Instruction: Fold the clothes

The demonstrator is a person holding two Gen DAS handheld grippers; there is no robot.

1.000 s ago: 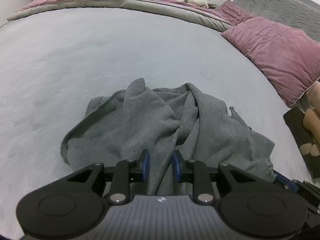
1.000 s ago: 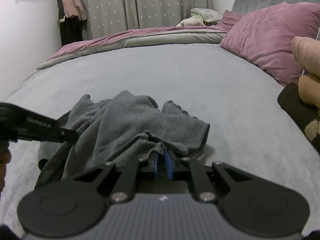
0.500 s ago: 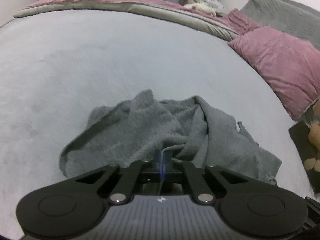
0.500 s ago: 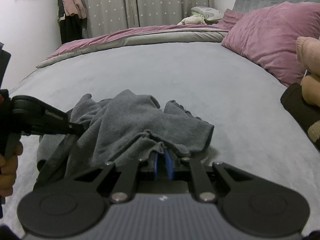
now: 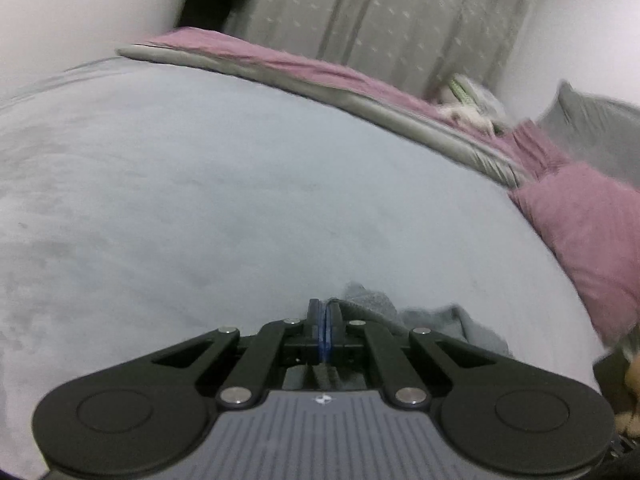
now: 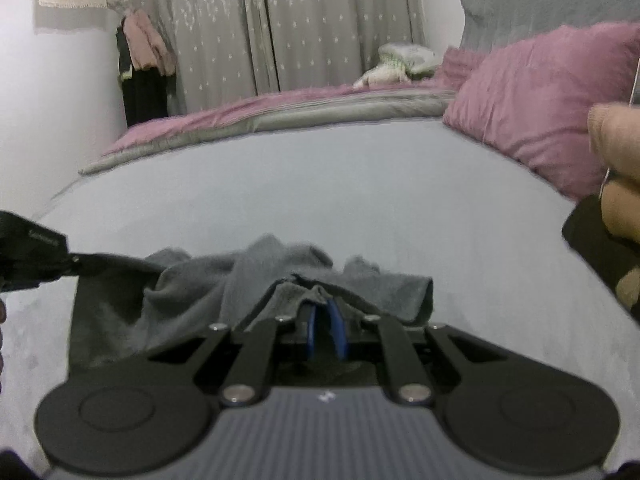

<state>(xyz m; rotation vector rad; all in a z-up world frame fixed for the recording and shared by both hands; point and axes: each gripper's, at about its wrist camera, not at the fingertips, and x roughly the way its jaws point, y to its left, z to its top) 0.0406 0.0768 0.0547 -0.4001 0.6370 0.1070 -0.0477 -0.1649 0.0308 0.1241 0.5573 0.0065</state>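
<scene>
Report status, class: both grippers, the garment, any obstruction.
Left gripper shut on grey garment edge. Right gripper shut on its near edge. Garment bunched on bed. Nothing in the way.

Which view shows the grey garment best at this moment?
The right wrist view: the grey garment lies crumpled across the bed, pinched by the right gripper and the left gripper at its left edge. The left wrist view shows only a blurred scrap beside the shut fingertips.
</scene>
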